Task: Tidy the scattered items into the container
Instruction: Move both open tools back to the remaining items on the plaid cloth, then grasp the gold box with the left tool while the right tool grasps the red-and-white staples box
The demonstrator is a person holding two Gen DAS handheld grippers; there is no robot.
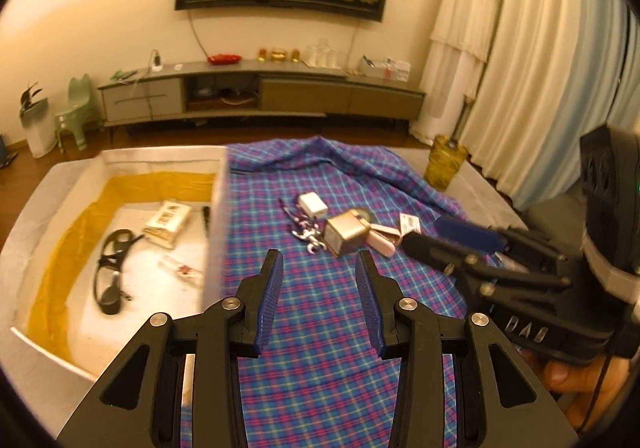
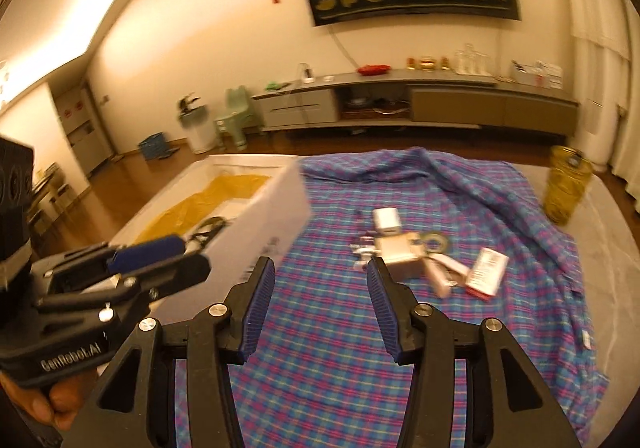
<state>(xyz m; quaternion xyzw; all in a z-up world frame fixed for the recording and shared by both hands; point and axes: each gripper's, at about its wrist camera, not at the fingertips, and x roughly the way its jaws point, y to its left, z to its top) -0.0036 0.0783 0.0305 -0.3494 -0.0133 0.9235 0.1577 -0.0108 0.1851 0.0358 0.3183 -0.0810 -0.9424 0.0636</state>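
Note:
A white box [image 1: 218, 207] with a yellow lining stands left on the plaid cloth [image 1: 320, 328]; it holds black glasses [image 1: 110, 268], a packet [image 1: 166, 221] and a small bottle [image 1: 182, 271]. Scattered on the cloth lie a white charger [image 1: 313, 203], a gold box [image 1: 346, 234], a purple-white toy [image 1: 306, 232], a pink case [image 1: 382, 240] and a small card box [image 2: 486, 272]. My left gripper [image 1: 319, 300] is open and empty, just right of the box wall. My right gripper [image 2: 320, 298] is open and empty, short of the gold box [image 2: 400, 254]; it also shows in the left wrist view [image 1: 452, 240].
A yellow glass jar [image 1: 444, 163] stands at the far right of the table. The cloth is bunched into folds at the back right [image 2: 480, 183]. A TV cabinet [image 1: 260, 91] lines the far wall, beyond a strip of floor.

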